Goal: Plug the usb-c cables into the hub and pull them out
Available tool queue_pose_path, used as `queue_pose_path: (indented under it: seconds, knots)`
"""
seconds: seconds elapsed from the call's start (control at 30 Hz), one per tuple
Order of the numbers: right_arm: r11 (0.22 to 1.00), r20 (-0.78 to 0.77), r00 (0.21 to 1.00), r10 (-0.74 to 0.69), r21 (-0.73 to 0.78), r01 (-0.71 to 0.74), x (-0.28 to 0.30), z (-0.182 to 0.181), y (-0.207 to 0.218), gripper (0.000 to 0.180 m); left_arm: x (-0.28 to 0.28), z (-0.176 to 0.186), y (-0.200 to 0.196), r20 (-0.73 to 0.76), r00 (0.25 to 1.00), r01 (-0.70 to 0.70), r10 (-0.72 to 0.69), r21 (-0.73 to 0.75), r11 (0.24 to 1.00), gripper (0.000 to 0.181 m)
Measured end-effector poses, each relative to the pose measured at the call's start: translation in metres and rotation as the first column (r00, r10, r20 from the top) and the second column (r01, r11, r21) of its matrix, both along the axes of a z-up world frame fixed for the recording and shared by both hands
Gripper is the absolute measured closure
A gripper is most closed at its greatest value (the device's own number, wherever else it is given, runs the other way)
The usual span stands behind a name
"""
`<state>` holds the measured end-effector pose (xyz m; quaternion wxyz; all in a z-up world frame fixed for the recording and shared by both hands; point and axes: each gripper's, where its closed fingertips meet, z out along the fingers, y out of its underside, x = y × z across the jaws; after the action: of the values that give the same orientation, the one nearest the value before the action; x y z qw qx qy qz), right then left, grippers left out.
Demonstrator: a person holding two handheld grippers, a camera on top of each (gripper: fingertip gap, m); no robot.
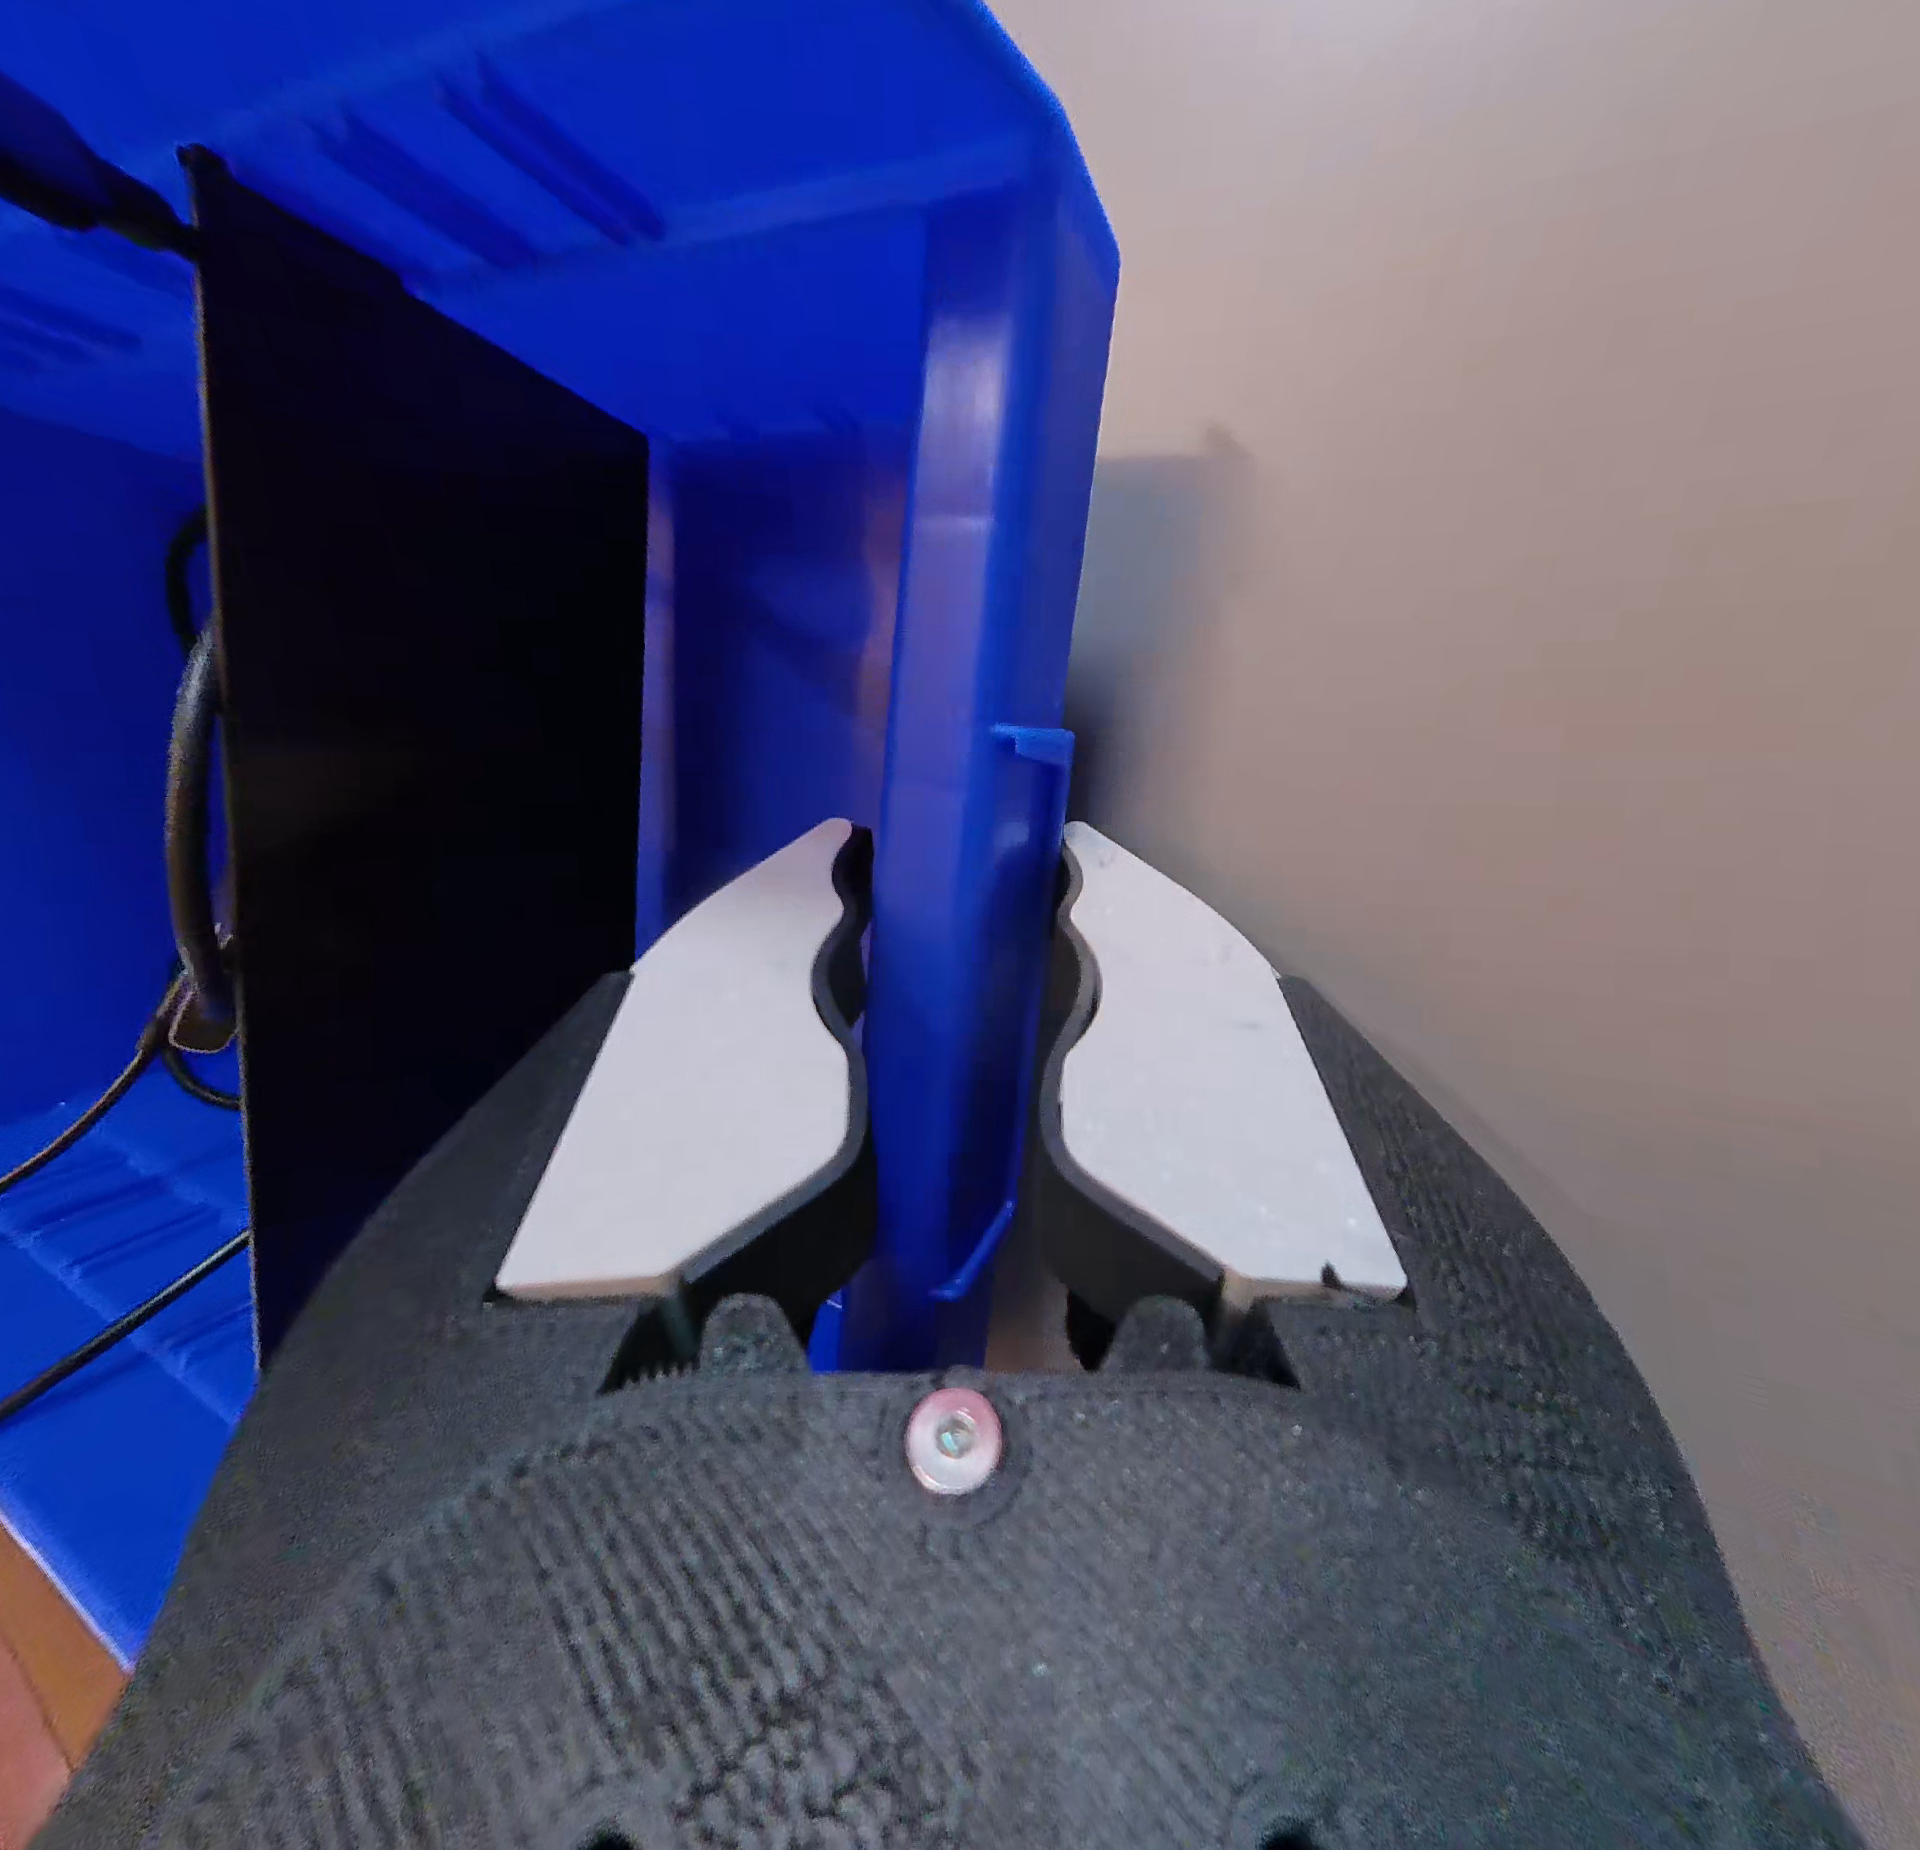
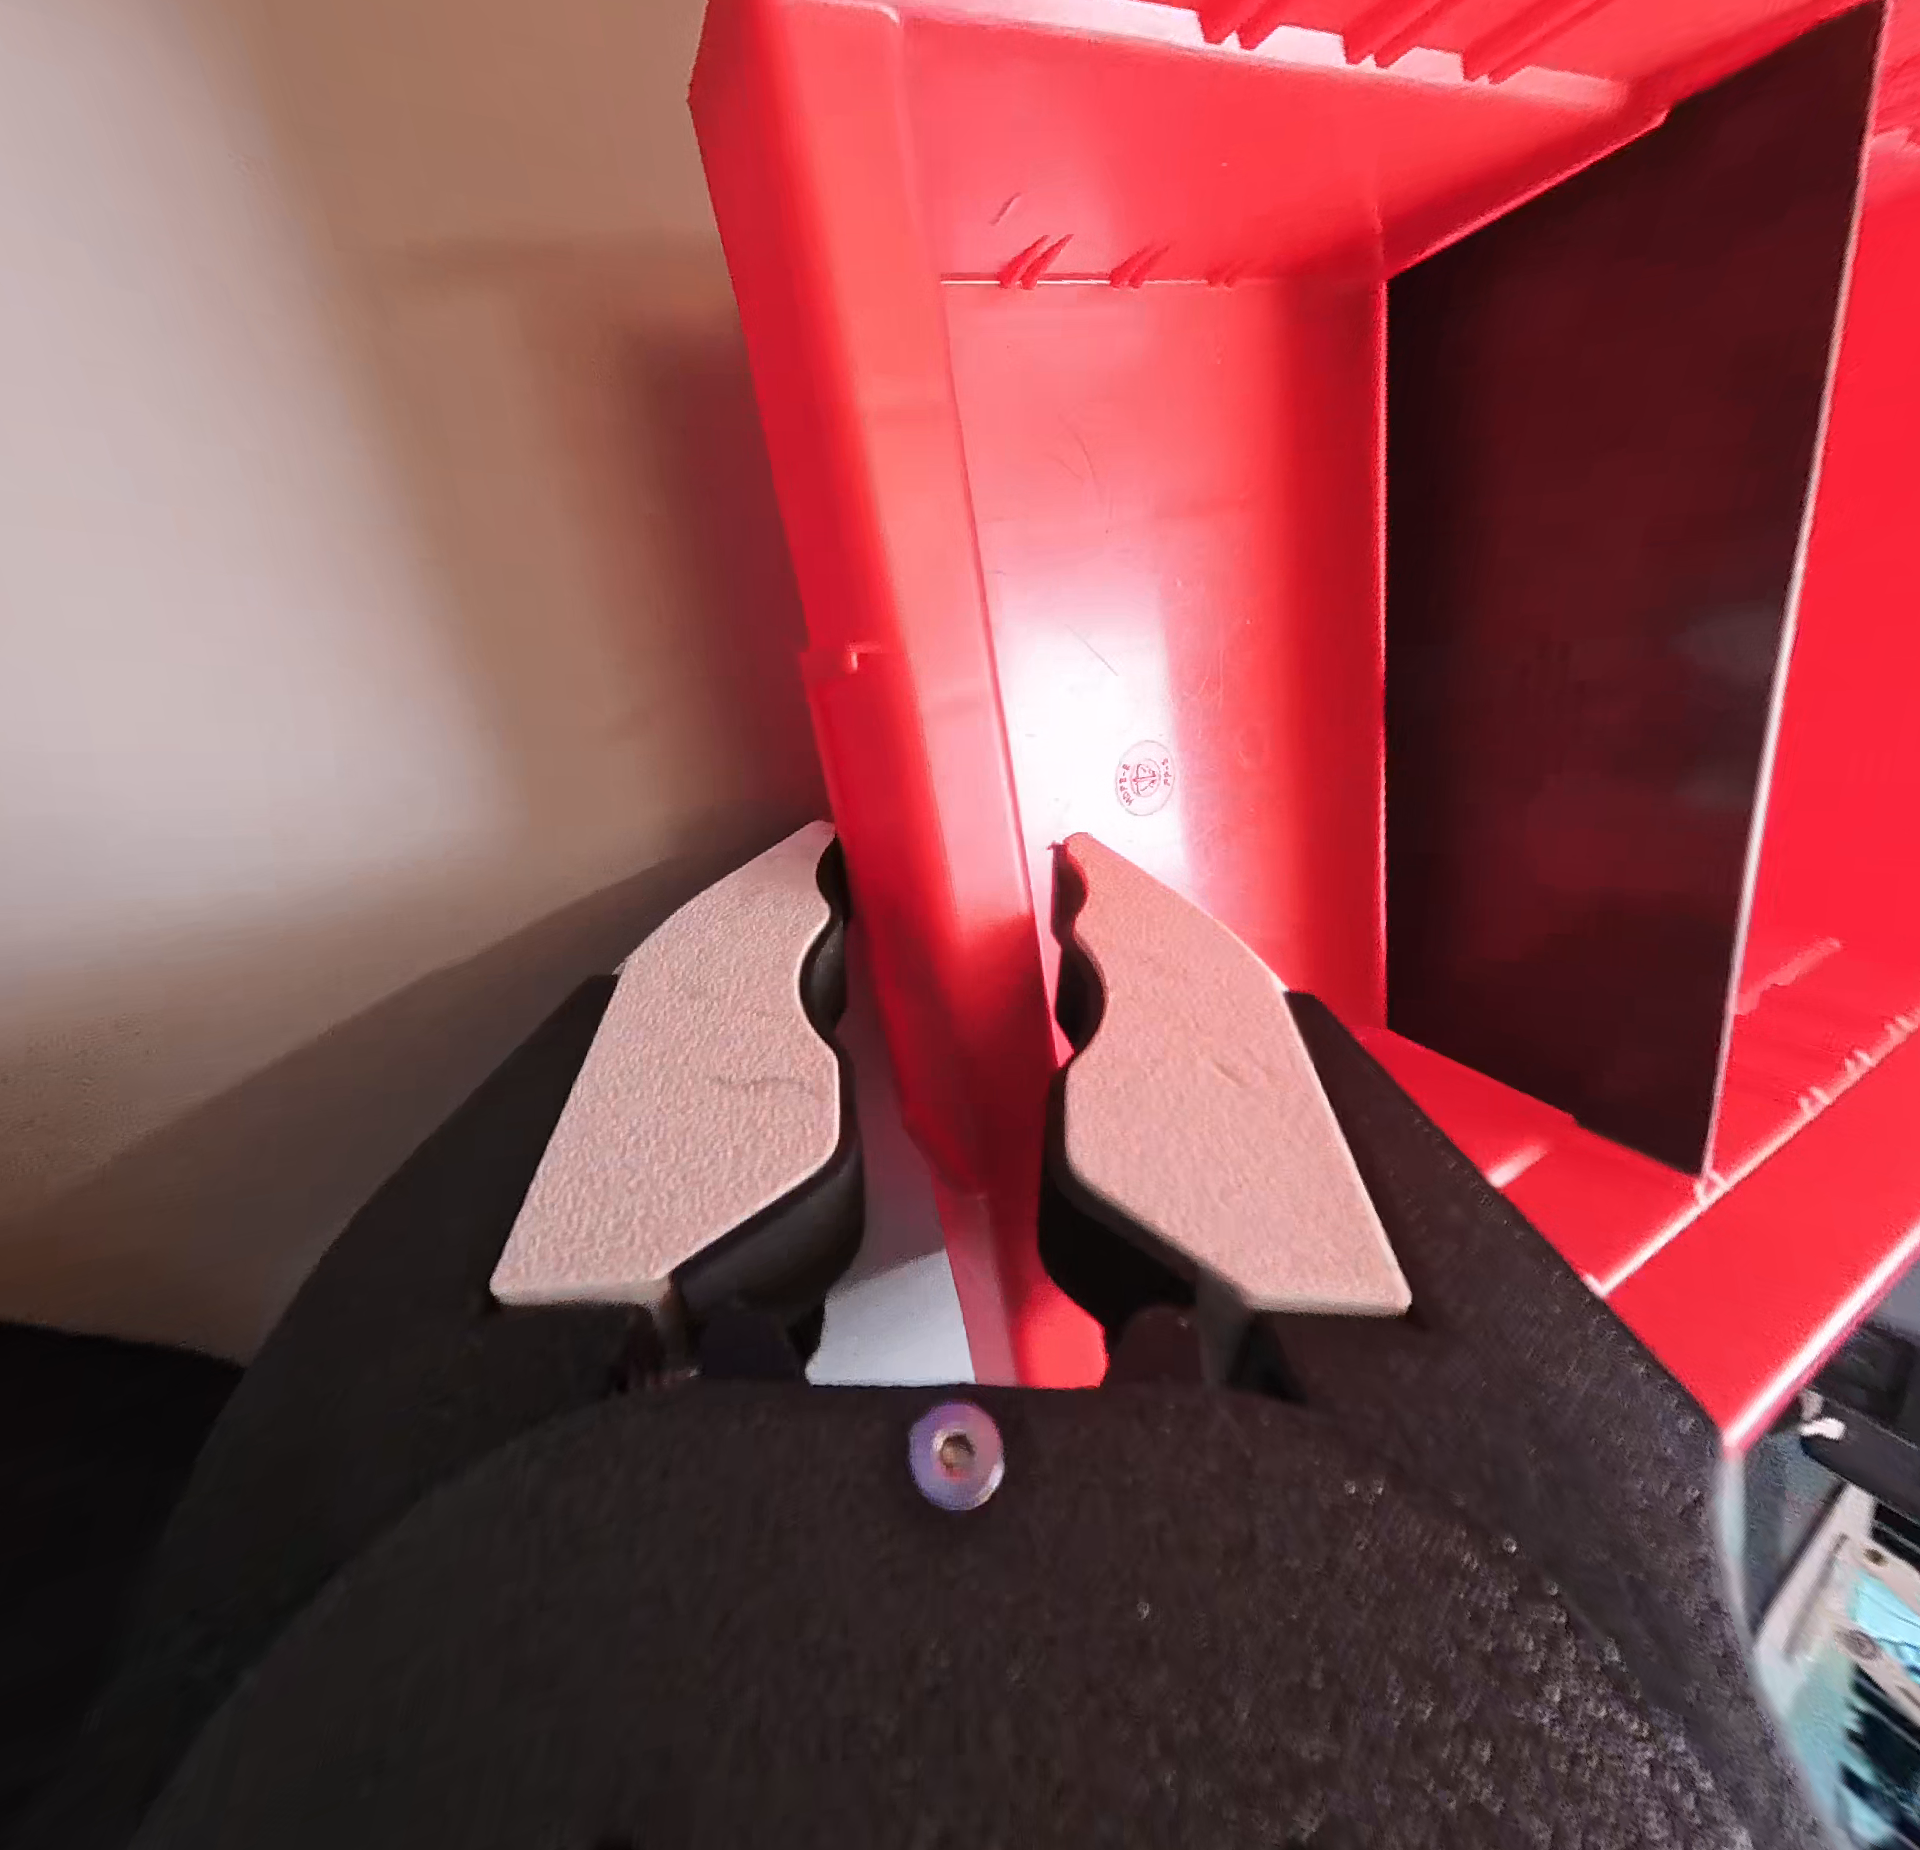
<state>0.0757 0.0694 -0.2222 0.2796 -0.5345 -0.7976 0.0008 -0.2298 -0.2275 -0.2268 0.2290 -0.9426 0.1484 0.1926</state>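
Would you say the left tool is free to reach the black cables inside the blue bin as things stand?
Probably not yet. The left tool is shut on the blue bin, clamping its side wall, and a black divider stands between that wall and the black cables. It would have to let go and come round the divider first.

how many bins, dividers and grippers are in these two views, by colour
blue bin, clamped at its wall by the left gripper: 1
red bin, clamped at its wall by the right gripper: 1
black divider in blue bin, black divider in red bin: 2
grippers: 2
total: 6
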Motion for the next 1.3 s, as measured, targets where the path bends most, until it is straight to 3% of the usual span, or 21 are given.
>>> queue_pose_path:
  seconds: [0.6,0.7,0.8,0.93,1.07,1.17,1.23,1.3]
  knots:
    - [0.993,-0.065,0.990,-0.122,-0.013,0.121,-0.012,0.004,0.039,0.139,-0.054,0.000,0.016,0.038,0.998,-0.049,0.048,0.032,0.998,0.147]
    - [0.992,-0.185,0.975,-0.124,-0.060,0.115,-0.016,0.024,0.023,0.140,-0.051,0.011,0.015,0.021,0.999,-0.045,0.043,0.090,0.995,0.144]
    - [0.984,-0.353,0.926,-0.131,-0.159,0.078,-0.021,0.058,0.002,0.140,-0.040,0.045,0.016,0.093,0.995,-0.049,0.026,0.253,0.966,0.137]
    - [0.967,-0.551,0.822,-0.144,-0.256,-0.003,-0.027,0.095,-0.019,0.141,-0.046,0.119,0.013,0.244,0.970,-0.152,0.017,0.548,0.822,0.137]
    - [0.947,-0.673,0.722,-0.160,-0.311,-0.079,-0.033,0.109,-0.035,0.142,-0.078,0.205,-0.006,0.342,0.940,-0.287,-0.006,0.799,0.529,0.155]
    - [0.937,-0.727,0.666,-0.167,-0.326,-0.121,-0.037,0.108,-0.044,0.144,-0.099,0.250,-0.023,0.414,0.908,-0.371,-0.072,0.870,0.325,0.181]
    - [0.929,-0.747,0.639,-0.182,-0.344,-0.138,-0.039,0.105,-0.048,0.144,-0.114,0.261,-0.027,0.438,0.895,-0.401,-0.084,0.872,0.281,0.181]
    - [0.915,-0.743,0.640,-0.194,-0.372,-0.154,-0.040,0.100,-0.051,0.145,-0.133,0.254,-0.024,0.474,0.880,-0.446,-0.012,0.837,0.317,0.181]
